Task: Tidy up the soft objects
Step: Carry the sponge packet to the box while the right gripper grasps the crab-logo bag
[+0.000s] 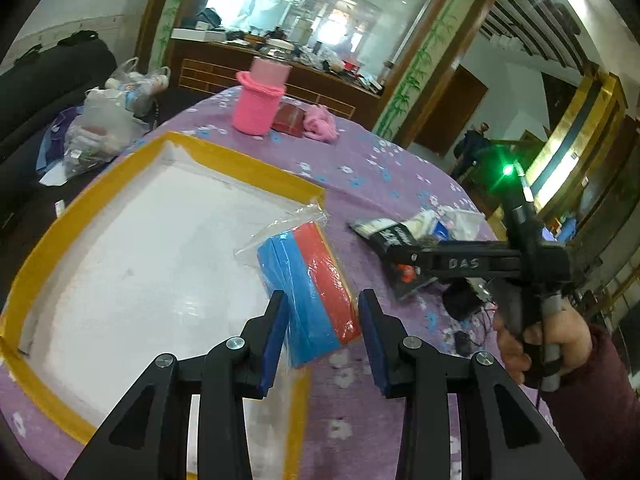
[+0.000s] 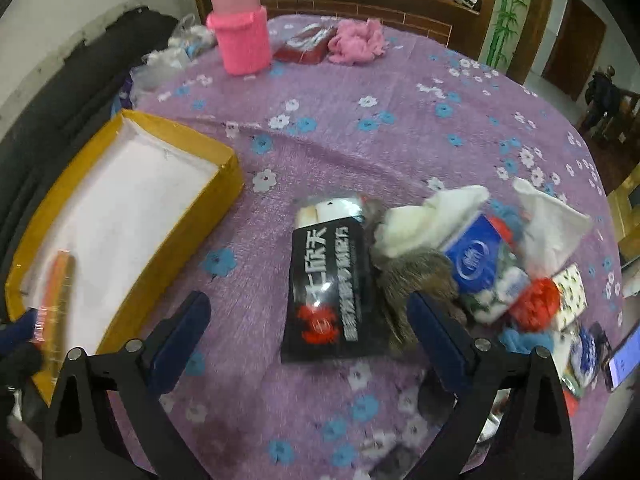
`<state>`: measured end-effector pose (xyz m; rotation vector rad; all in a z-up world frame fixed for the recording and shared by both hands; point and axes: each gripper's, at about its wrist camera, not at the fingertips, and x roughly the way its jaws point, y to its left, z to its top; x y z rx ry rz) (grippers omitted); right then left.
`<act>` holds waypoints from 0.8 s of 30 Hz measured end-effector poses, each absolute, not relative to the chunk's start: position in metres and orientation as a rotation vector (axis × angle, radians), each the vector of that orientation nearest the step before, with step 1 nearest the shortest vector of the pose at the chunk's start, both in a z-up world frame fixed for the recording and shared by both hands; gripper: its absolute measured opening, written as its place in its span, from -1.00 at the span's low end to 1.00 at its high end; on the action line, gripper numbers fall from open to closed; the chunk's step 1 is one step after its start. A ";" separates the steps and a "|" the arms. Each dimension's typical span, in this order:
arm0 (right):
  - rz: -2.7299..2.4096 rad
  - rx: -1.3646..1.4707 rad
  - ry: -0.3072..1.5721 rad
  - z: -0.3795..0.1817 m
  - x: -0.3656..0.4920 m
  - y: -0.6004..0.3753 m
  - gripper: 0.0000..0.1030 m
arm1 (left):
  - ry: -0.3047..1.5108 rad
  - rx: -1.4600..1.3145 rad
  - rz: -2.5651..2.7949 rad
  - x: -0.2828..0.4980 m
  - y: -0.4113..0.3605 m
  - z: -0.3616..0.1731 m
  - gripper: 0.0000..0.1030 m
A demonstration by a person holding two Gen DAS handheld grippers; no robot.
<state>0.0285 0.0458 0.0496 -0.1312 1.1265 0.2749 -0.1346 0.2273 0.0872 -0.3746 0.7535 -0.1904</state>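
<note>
Plastic-wrapped blue-red sponge block sits between left tongs.

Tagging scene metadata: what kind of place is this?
Most likely a lived-in home, a dining or living room. A round table under a purple floral tablecloth, a cluttered wooden sideboard behind it, and a staircase in the background.
</note>
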 end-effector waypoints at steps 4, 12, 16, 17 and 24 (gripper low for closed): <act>0.222 -0.206 1.170 0.027 0.045 0.060 0.76 | 0.750 -0.399 -0.174 -0.135 0.241 0.084 -0.32; 0.118 -0.365 1.160 0.012 0.051 0.081 -0.14 | 0.752 -0.434 -0.158 -0.130 0.252 0.077 -0.31; 0.101 -0.342 1.150 0.014 0.051 0.077 -0.18 | 0.756 -0.458 -0.157 -0.127 0.262 0.078 -0.31; 0.104 -0.327 1.143 0.017 0.049 0.075 -0.18 | 0.757 -0.464 -0.160 -0.127 0.265 0.080 -0.31; 0.250 -0.090 1.084 0.070 0.042 0.069 -0.17 | 0.773 -0.448 -0.151 -0.093 0.284 0.097 -0.31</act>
